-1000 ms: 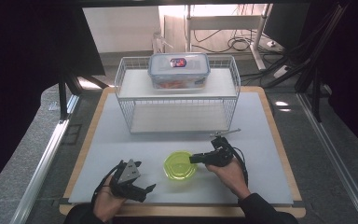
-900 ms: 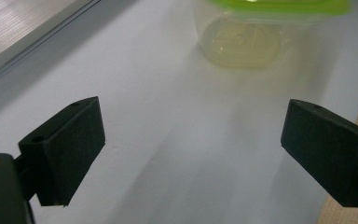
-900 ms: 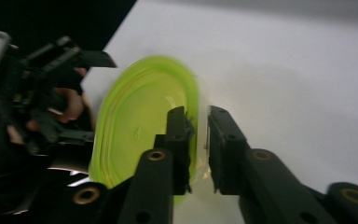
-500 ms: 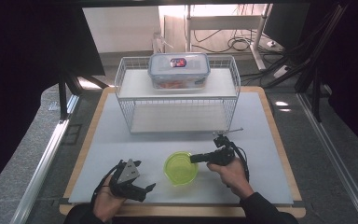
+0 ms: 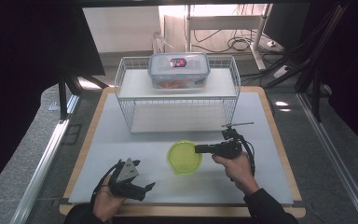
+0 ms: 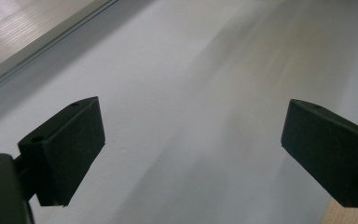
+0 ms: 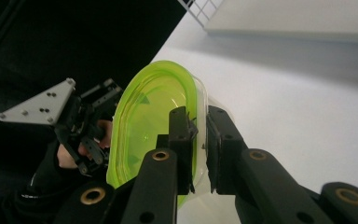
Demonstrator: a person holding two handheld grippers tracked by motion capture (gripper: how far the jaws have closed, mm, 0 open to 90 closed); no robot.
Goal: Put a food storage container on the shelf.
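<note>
A round container with a lime-green lid [image 5: 184,158] hangs just above the white mat at front centre. My right gripper [image 5: 198,149] reaches in from its right side. In the right gripper view the jaws [image 7: 198,128] have just been closing and now pinch the rim of the green-lidded container [image 7: 144,126], which stands on edge there. My left gripper [image 5: 147,186] rests low at the front left of the mat, a hand around it. Its pads [image 6: 70,149] stand wide apart with bare mat between them. The left gripper [image 7: 81,126] also shows beyond the lid.
A white wire rack [image 5: 177,93] stands at the back of the mat. A clear box with a blue-rimmed lid [image 5: 179,70] sits on its top shelf. The white mat [image 5: 261,121] lies on a wooden board, with dark floor on both sides.
My right gripper has risen a little with the green-lidded container, which has shifted slightly away from the front edge. The left gripper has stayed in place.
</note>
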